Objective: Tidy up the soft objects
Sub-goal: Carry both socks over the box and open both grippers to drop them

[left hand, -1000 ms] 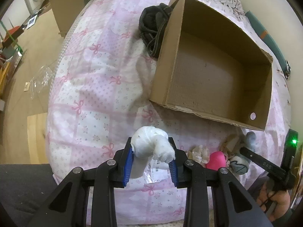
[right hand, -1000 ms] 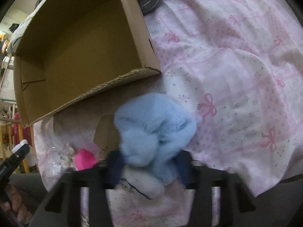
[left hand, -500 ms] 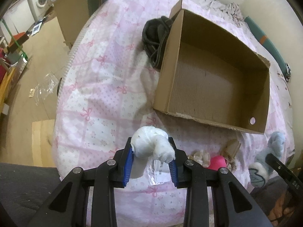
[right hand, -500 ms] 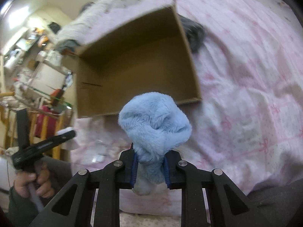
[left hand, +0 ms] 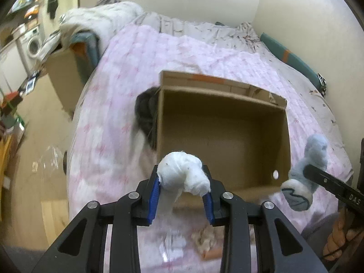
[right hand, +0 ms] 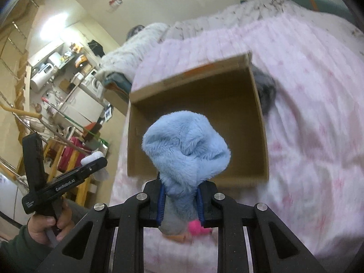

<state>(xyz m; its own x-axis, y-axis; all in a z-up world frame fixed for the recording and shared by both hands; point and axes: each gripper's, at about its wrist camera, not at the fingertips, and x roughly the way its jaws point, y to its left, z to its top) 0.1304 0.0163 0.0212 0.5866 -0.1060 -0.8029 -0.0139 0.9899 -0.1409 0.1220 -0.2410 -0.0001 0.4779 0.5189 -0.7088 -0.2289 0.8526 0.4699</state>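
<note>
Both toys are up off the bed (left hand: 109, 122), held in the air over the near edge of the cardboard box (left hand: 224, 136).

The left hand-held gripper (left hand: 182, 191) is pinching a white soft toy (left hand: 183, 174) between its blue pads (left hand: 154, 192). The toy's rounded bulk sits on top of the fingers, lying crosswise from pad to pad, and a narrower white part hangs straight down between them.

The right hand-held gripper (right hand: 179, 201) is clamped on a blue plush toy (right hand: 185, 145). Its long axis runs roughly up and down in the right wrist view: the fluffy wide end sticks out past the fingertips towards the box, and the thinner grey-blue part drops below the pads. In the left wrist view the same toy (left hand: 306, 173) tilts, its pale blue end up and away and its grey-soled end down and nearer.

The box stands open-topped on the pink bow-patterned bed, its inside bare brown card as far as I can see. A dark bundle of cloth (left hand: 145, 113) lies against the box's left wall. A pink round thing (right hand: 195, 226) shows just under the right gripper's pads.
</note>
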